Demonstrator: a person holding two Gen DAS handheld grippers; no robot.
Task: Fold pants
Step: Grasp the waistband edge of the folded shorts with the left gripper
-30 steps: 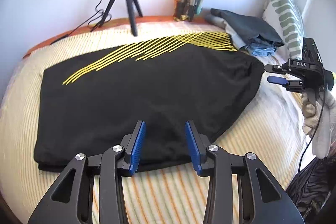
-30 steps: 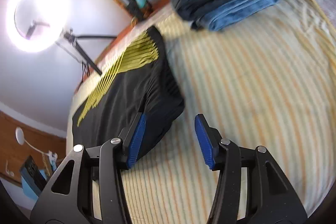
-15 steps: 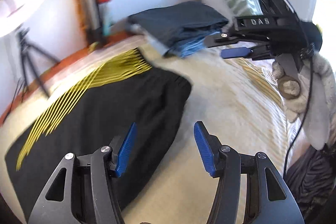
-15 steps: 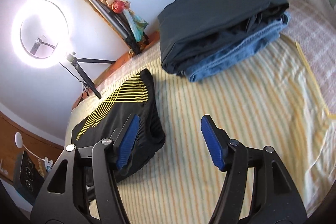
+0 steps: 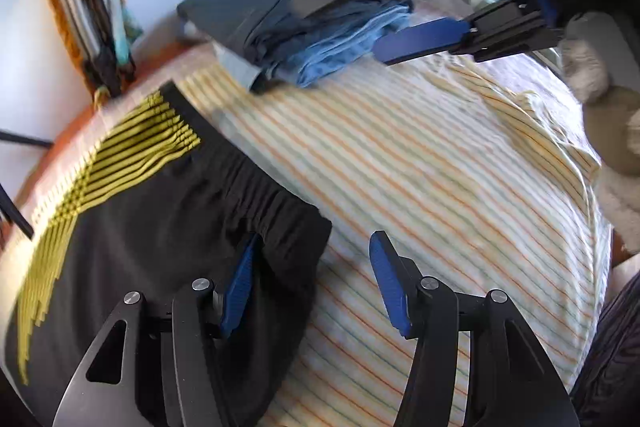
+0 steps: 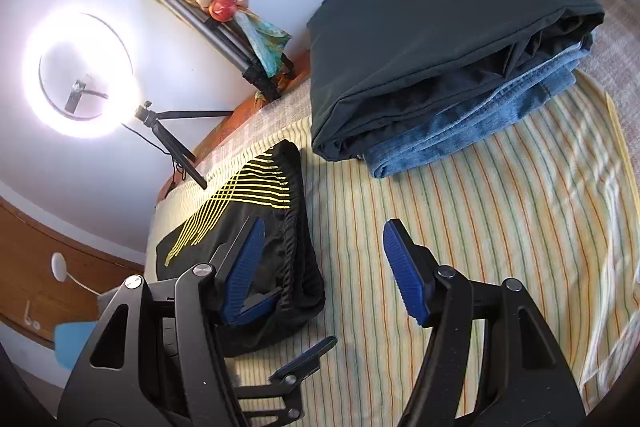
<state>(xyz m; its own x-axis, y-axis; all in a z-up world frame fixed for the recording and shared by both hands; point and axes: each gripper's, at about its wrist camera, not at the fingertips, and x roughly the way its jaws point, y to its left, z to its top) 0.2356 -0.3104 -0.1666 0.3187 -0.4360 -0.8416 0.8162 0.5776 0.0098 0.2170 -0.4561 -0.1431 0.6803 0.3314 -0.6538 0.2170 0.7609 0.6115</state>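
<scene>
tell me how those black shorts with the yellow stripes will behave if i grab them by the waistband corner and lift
The black shorts will probably droop and unfold, since the thin fabric already lies limp on the bedsheet. The gathered waistband looks thicker, so it likely gives a firmer pinch. They seem light, and the smooth cloth may slip from the open left gripper unless it closes firmly.

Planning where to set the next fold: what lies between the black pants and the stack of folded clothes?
Only bare striped sheet separates the black pants from the stack of folded clothes; the right wrist view shows this strip best, the left wrist view agrees.
</scene>
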